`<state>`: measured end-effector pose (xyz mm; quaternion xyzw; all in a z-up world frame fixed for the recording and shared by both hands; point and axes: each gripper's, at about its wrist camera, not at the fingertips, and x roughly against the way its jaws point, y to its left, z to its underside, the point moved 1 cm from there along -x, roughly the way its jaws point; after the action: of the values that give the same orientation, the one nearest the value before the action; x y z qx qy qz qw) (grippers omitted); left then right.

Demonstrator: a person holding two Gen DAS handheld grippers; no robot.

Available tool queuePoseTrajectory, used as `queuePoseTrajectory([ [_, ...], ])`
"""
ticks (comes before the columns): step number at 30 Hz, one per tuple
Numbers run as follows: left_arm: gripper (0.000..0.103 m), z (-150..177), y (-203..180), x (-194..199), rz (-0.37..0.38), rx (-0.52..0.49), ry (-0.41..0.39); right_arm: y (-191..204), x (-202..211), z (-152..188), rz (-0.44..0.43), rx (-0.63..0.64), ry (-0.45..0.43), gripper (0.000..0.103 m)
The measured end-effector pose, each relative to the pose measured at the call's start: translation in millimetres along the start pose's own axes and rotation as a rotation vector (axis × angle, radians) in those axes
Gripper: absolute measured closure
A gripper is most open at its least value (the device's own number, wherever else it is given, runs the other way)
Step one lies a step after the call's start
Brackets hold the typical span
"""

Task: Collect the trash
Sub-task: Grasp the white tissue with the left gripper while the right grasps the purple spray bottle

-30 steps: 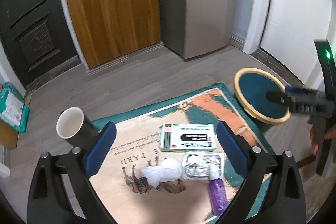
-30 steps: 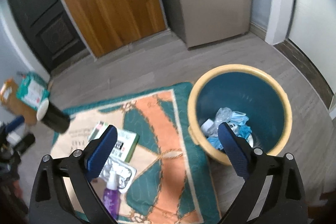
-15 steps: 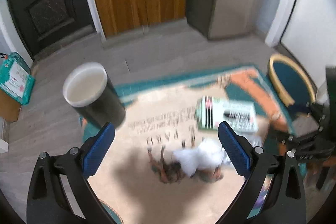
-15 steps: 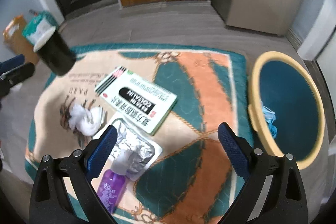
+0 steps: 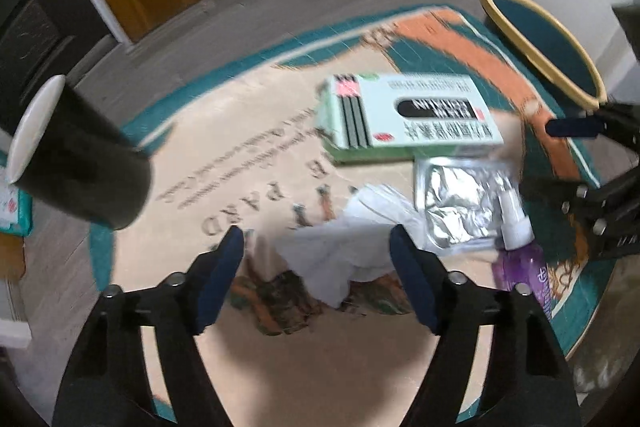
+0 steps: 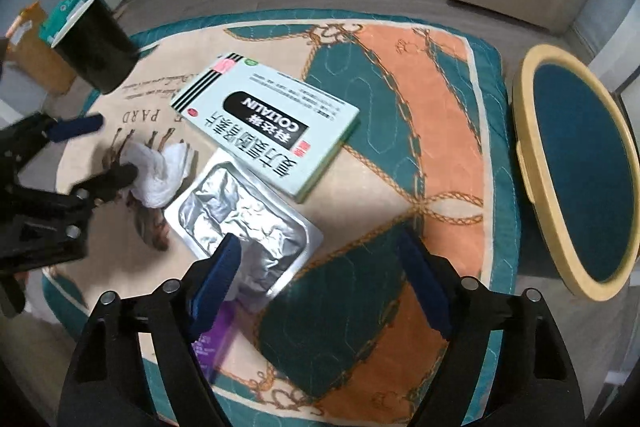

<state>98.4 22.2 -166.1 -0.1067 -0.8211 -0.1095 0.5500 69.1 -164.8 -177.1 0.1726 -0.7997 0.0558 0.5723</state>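
Note:
A crumpled white tissue (image 5: pixel 352 239) lies on the patterned mat (image 5: pixel 248 155), between the open jaws of my left gripper (image 5: pixel 316 247), just above it. Beside it lie a silver blister pack (image 5: pixel 460 203), a pale green medicine box (image 5: pixel 408 115) and a purple spray bottle (image 5: pixel 520 259). My right gripper (image 6: pixel 320 259) is open and empty over the blister pack (image 6: pixel 240 215) and mat. The tissue (image 6: pixel 160 171), box (image 6: pixel 268 131) and left gripper (image 6: pixel 84 151) show in the right wrist view. The yellow-rimmed teal bin (image 6: pixel 576 167) stands right of the mat.
A black cup with white inside (image 5: pixel 72 155) stands on the mat's left corner; it also shows in the right wrist view (image 6: pixel 92 47). A teal packet (image 6: pixel 64 15) and cardboard lie on the floor behind. Wooden doors and a grey cabinet line the far wall.
My left gripper has dropped low toward the tissue, which now sits between its jaws. My right gripper has swung from over the bin to over the blister pack.

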Motion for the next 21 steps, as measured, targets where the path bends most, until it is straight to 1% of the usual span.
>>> queuePoseTrajectory([
  [1, 0.036, 0.6, -4.0, -3.6, 0.011, -0.013, 0.010, -0.2, 0.8, 0.5, -0.008, -0.010, 0.001, 0.027],
  [3, 0.045, 2.1, -10.4, -7.1, 0.027, -0.036, 0.022, -1.1, 3.6, 3.5, -0.028, -0.029, 0.008, 0.032],
  [5, 0.050, 3.5, -13.3, -9.0, 0.038, -0.052, 0.036, 2.0, 7.2, 7.4, -0.065, -0.040, 0.018, 0.036],
  [7, 0.066, 4.6, -12.6, -10.6, 0.071, -0.047, 0.061, 12.6, 12.2, 12.6, -0.095, -0.031, 0.033, 0.038],
  [8, 0.075, 5.2, -12.6, -10.7, 0.082, -0.046, 0.070, 16.4, 14.0, 14.4, -0.099, -0.025, 0.037, 0.038],
  [9, 0.084, 5.6, -13.1, -10.2, 0.076, -0.051, 0.074, 21.9, 16.2, 16.9, -0.101, -0.017, 0.041, 0.038],
  [11, 0.095, 5.9, -12.3, -10.2, 0.065, -0.055, 0.083, 31.2, 17.7, 20.8, -0.113, -0.012, 0.049, 0.038],
  [14, 0.096, 5.6, -10.4, -4.4, 0.080, -0.035, 0.074, 43.7, 16.4, 28.1, -0.120, 0.000, 0.065, 0.038],
  [16, 0.096, 5.9, -12.4, 2.9, 0.076, -0.041, 0.052, 51.7, 12.3, 36.6, -0.093, 0.008, 0.075, 0.038],
  [18, 0.097, 7.7, -13.3, 10.9, 0.080, -0.043, 0.035, 57.1, 8.8, 45.7, -0.078, -0.003, 0.086, 0.044],
  [20, 0.097, 9.3, -14.1, 15.8, 0.075, -0.045, 0.027, 60.8, 4.1, 53.8, -0.079, -0.023, 0.099, 0.047],
  [21, 0.097, 9.9, -14.6, 17.6, 0.072, -0.046, 0.023, 63.3, -0.5, 57.5, -0.076, -0.027, 0.113, 0.053],
])
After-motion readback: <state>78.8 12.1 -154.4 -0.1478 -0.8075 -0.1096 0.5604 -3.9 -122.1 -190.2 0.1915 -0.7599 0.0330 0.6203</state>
